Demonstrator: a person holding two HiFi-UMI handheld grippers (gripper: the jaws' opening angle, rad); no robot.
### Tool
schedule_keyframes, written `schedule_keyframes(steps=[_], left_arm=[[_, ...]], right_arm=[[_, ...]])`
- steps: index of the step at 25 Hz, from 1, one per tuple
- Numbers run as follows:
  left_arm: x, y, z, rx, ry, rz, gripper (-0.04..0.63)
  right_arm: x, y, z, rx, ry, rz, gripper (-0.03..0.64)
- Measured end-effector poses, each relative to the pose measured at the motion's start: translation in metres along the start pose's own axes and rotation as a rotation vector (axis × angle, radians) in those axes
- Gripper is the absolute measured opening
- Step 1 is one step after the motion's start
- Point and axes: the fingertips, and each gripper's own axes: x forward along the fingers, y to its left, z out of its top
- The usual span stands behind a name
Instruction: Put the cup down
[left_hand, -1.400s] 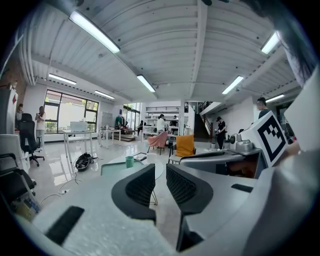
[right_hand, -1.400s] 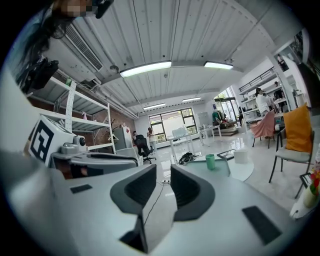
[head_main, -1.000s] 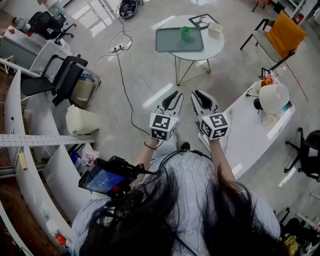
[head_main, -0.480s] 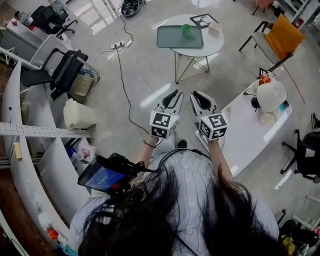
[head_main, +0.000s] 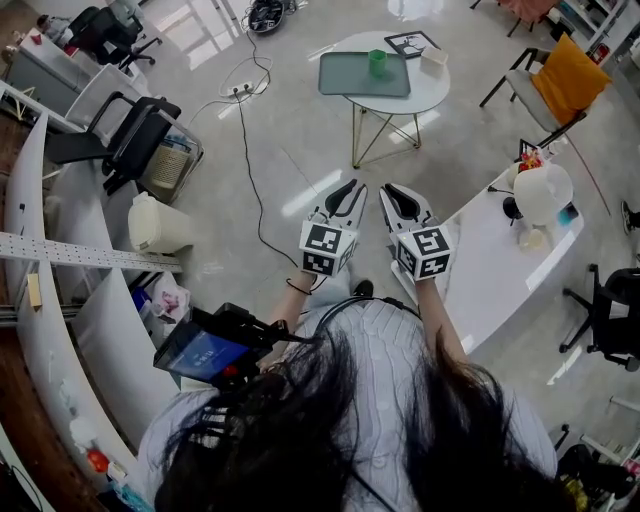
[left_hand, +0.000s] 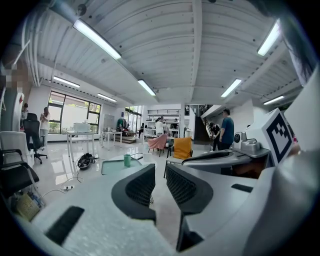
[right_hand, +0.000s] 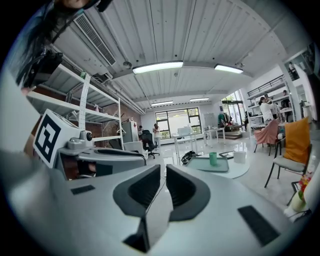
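A green cup (head_main: 376, 63) stands upright on a grey-green tray (head_main: 345, 82) on a round white table (head_main: 432, 88), far ahead across the floor. It also shows small in the left gripper view as the cup (left_hand: 127, 160) and in the right gripper view as the cup (right_hand: 213, 158) on the tray (right_hand: 223, 167). My left gripper (head_main: 347, 192) and right gripper (head_main: 396, 192) are held side by side in front of the person, well short of the table. Both are shut and hold nothing: the left gripper (left_hand: 160, 181) and the right gripper (right_hand: 163, 186) have no object between their jaws.
A white box (head_main: 433, 57) and a framed picture (head_main: 411, 44) share the round table. A curved white desk (head_main: 500, 262) with a white lamp (head_main: 545, 192) lies to the right. A black office chair (head_main: 130, 140), a white bin (head_main: 160, 225) and a floor cable (head_main: 250, 170) are on the left.
The head view has drifted a little, so the round table sits slightly higher and further right. Both grippers stay side by side in the same place.
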Motion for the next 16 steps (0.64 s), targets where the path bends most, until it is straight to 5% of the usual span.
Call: schedule_keyframes(steps=[16], left_arm=[[0.0061, -0.0054, 0.0082, 0.021, -0.009, -0.006, 0.077]], right_arm=[[-0.0047, -0.0079, 0.0044, -0.005, -0.011, -0.008, 0.057]])
